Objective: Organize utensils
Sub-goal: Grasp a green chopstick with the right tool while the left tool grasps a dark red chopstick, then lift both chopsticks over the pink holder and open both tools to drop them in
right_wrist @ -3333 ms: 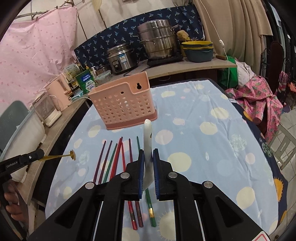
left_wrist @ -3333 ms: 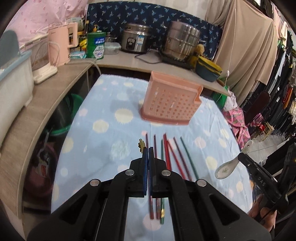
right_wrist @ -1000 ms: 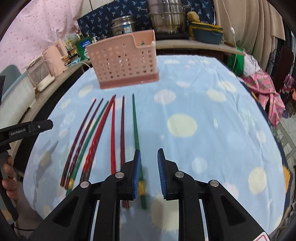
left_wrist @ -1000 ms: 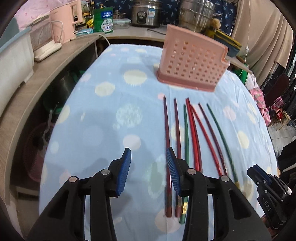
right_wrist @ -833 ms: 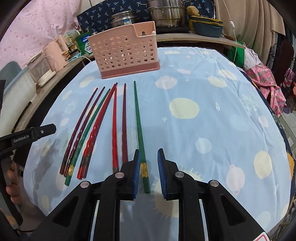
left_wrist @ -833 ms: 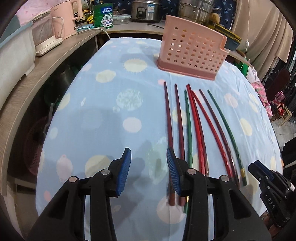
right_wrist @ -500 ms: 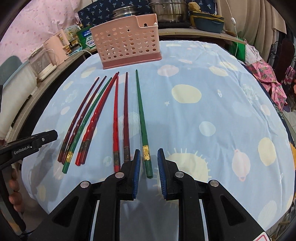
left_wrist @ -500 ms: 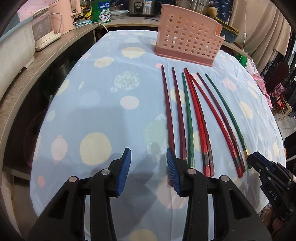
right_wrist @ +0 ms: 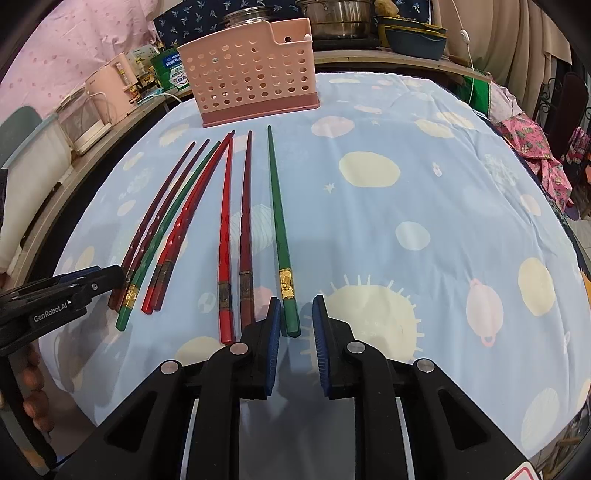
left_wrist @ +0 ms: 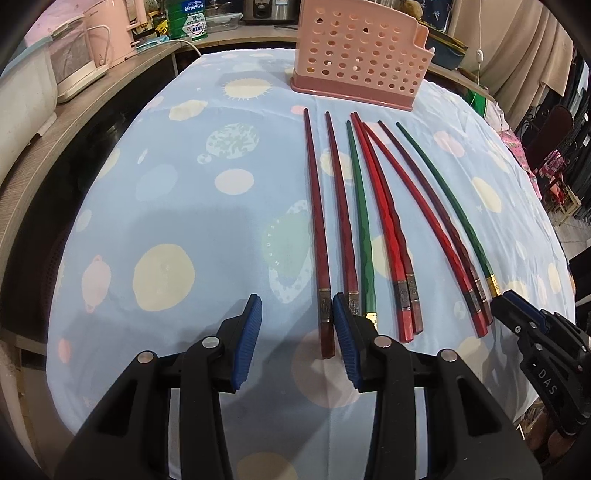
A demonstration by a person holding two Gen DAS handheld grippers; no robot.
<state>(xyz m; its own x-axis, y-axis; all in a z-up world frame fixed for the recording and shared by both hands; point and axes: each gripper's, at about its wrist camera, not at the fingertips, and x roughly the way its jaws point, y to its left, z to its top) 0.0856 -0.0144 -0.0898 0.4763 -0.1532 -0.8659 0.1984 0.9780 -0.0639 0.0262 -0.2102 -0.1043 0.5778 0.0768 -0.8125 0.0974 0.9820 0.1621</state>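
Note:
Several red, dark red and green chopsticks lie side by side on the blue spotted tablecloth (left_wrist: 184, 229), tips toward the pink perforated caddy (left_wrist: 358, 59) (right_wrist: 255, 70). My left gripper (left_wrist: 295, 314) is open low over the cloth; the leftmost dark red chopstick (left_wrist: 319, 240) ends between its jaws, close to the right pad. My right gripper (right_wrist: 295, 317) has narrow jaws that are closing, with the butt of the rightmost green chopstick (right_wrist: 279, 221) between them, beside the left pad and free on the right. Each gripper also shows in the other's view: right gripper (left_wrist: 517, 314), left gripper (right_wrist: 92, 280).
A wooden counter (left_wrist: 92, 96) runs along the left and back with a pink kettle (right_wrist: 114, 88), a green tin (left_wrist: 186, 18), steel pots (right_wrist: 332, 14) and blue bowls (right_wrist: 413, 37). A hand (right_wrist: 31, 402) holds the left tool. The cloth drops off at the near edge.
The small gold utensil and the white spoon held at first are gone from both grippers. Both grippers have sunk and drawn back to the chopsticks' near ends. The right jaws look slightly narrower.

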